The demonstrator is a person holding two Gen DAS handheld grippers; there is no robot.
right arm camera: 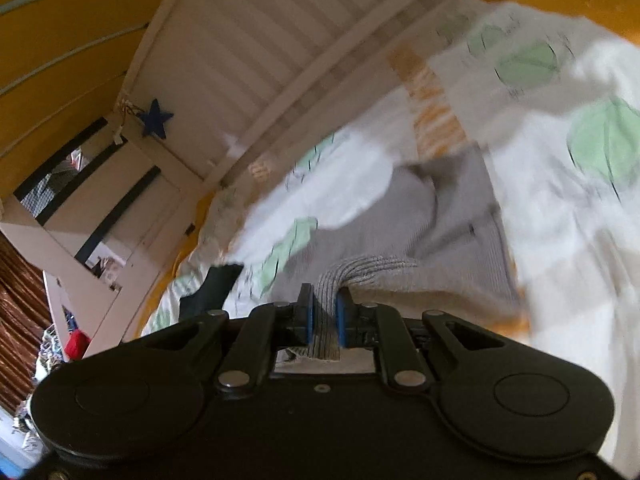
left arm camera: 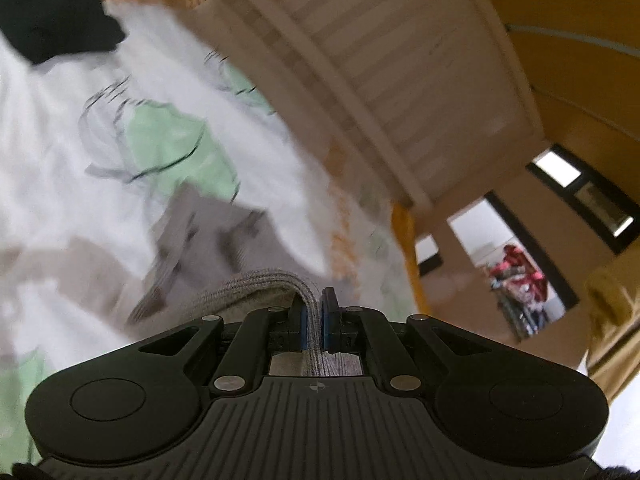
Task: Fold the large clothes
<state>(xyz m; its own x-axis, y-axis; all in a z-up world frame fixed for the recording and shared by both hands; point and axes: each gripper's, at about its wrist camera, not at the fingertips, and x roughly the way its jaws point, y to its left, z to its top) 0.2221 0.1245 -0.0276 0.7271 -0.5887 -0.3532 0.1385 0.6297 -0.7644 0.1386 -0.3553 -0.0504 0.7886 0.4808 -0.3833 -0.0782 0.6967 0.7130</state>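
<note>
A grey knitted garment [left arm camera: 224, 240] lies on a white bedspread with green leaf prints [left arm camera: 168, 148]. My left gripper [left arm camera: 315, 316] is shut on the garment's ribbed hem, which runs between the blue pads and back under the fingers. In the right wrist view the same grey garment [right arm camera: 420, 224] stretches away over the bed, and my right gripper [right arm camera: 325, 312] is shut on another part of its ribbed edge, held bunched between the blue pads. Both views are blurred with motion.
A white slatted bed rail [left arm camera: 384, 60] runs along the bed's far side, with a blue star [right arm camera: 155, 118] on it. A black garment [left arm camera: 52, 16] lies at the bed's far left. Yellow walls, a doorway [left arm camera: 508, 264] and clutter beyond.
</note>
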